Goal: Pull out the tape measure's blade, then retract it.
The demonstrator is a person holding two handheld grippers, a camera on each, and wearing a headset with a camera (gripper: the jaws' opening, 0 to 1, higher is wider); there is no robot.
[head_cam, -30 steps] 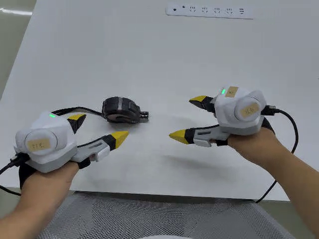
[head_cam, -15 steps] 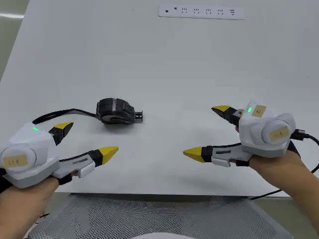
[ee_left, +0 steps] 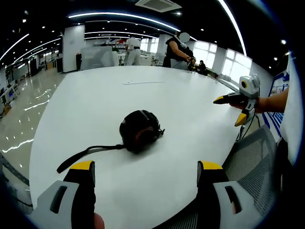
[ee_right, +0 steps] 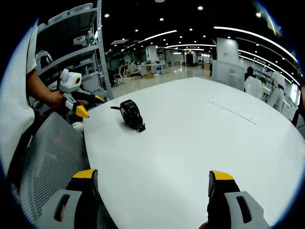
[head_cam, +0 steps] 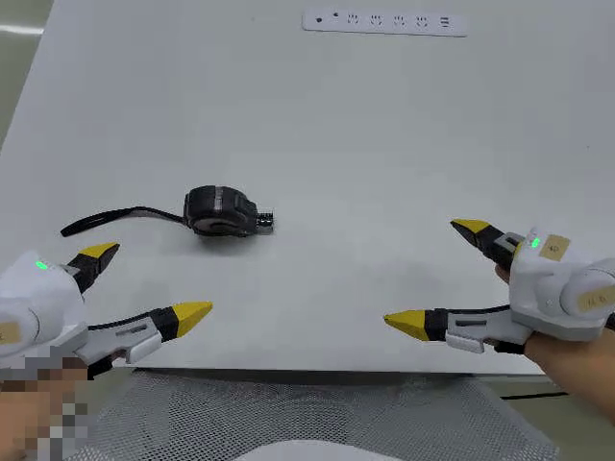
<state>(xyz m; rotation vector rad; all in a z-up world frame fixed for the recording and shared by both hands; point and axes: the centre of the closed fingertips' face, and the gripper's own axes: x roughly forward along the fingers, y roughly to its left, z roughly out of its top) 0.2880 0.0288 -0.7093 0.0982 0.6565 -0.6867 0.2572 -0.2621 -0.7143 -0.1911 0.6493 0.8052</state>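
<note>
A black tape measure (head_cam: pixel 223 211) lies on the white table (head_cam: pixel 317 125), its blade tip pointing right and a black wrist strap (head_cam: pixel 106 219) trailing to the left. It also lies ahead of the left gripper's jaws (ee_left: pixel 139 131) and far off in the right gripper view (ee_right: pixel 131 111). My left gripper (head_cam: pixel 144 284) is open near the table's front left edge, below the tape measure and apart from it. My right gripper (head_cam: pixel 440 277) is open at the front right, well away from it. Nothing is between either pair of jaws.
A white power strip (head_cam: pixel 384 21) lies at the far side of the table. A grey mesh chair seat (head_cam: pixel 288 413) sits below the front edge. Shelving (ee_right: pixel 76 38) and people stand in the hall beyond.
Both grippers have drawn back toward the front edge and apart from each other, the left going left, the right going right. The tape measure stays where it lay.
</note>
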